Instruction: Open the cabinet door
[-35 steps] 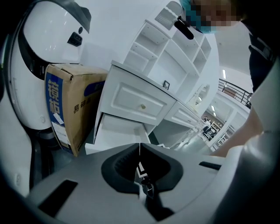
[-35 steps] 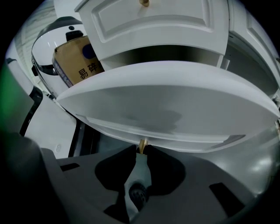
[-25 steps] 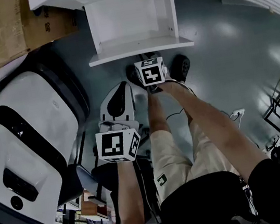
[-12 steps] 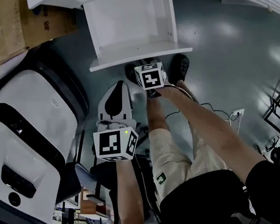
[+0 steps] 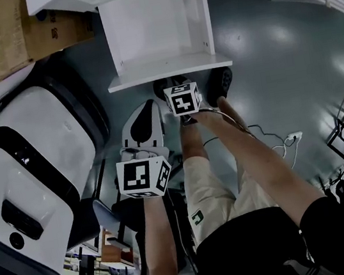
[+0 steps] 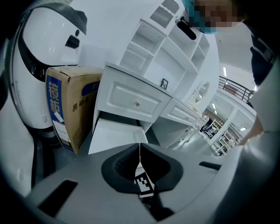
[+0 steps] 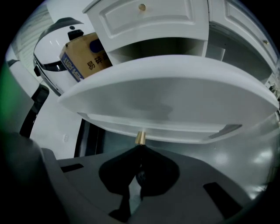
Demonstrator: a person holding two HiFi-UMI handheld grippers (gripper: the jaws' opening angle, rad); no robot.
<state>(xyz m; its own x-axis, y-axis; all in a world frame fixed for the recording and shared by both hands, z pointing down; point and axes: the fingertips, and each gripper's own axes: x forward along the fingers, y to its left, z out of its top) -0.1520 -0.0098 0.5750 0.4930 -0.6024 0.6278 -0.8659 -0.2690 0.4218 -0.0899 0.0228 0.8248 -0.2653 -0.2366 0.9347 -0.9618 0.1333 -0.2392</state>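
the white cabinet door [image 7: 170,100] is swung open, out from the cabinet, under the drawer [image 7: 148,17]. its small brass knob [image 7: 140,137] is pinched at its end by the right gripper [image 7: 140,147], whose jaws have just been closing and are nearly together. the left gripper [image 6: 140,148] is held back from the door, its jaws pressed together with nothing between them. a brown box [image 6: 65,109] is seen beside the cabinet.

The grey floor [image 5: 288,50] bears a white cabinet [image 6: 135,94] and cardboard box [image 6: 65,109].
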